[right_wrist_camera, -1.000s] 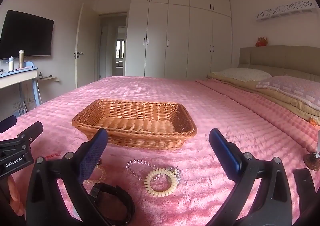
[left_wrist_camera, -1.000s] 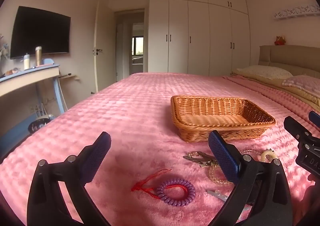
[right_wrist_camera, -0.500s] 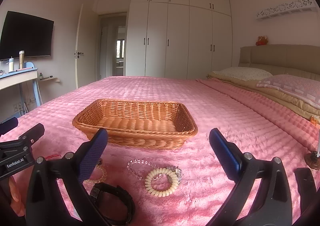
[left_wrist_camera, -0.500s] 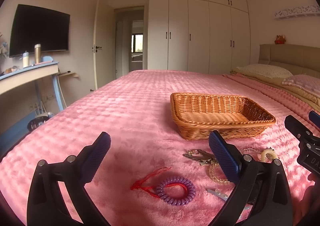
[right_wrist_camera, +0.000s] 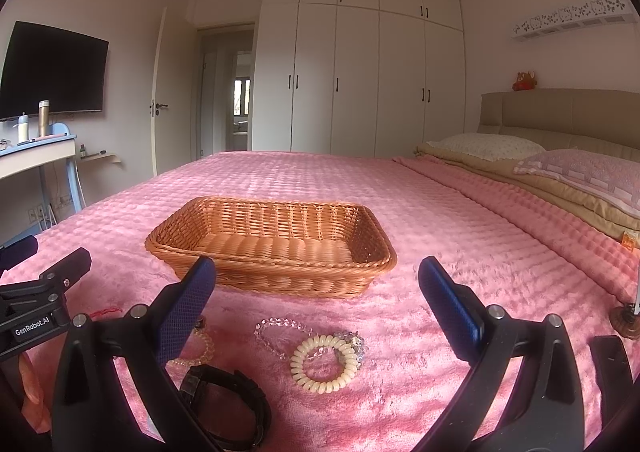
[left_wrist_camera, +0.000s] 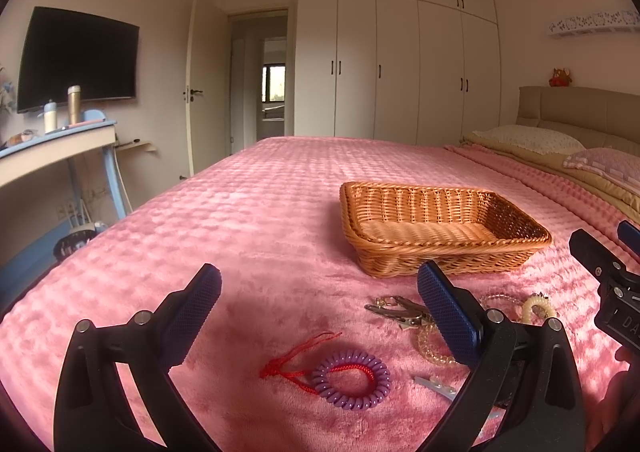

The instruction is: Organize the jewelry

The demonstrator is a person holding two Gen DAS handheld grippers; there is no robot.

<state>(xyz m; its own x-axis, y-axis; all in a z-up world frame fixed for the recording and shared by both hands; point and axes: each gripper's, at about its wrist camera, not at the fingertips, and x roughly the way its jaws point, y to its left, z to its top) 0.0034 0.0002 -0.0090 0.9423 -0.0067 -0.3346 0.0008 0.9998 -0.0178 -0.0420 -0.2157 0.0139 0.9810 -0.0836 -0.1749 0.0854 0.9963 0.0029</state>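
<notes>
The bed (right_wrist_camera: pixel 280 180) carries a wicker basket (right_wrist_camera: pixel 272 248), nothing inside it. Left hand-held gripper (left_wrist_camera: pixel 320 308) and right hand-held gripper (right_wrist_camera: pixel 316 292): jaws spread wide, gripping nothing. Near the basket lie a black watch (right_wrist_camera: pixel 228 404), purple coil hair tie (left_wrist_camera: pixel 352 380), cream coil hair tie (right_wrist_camera: pixel 324 364), clear bead bracelet (right_wrist_camera: pixel 276 332) and red cord (left_wrist_camera: pixel 296 364).

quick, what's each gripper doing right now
Left gripper: open, holding nothing, above the purple coil hair tie.
Right gripper: open, holding nothing, above the cream coil bracelet.
</notes>
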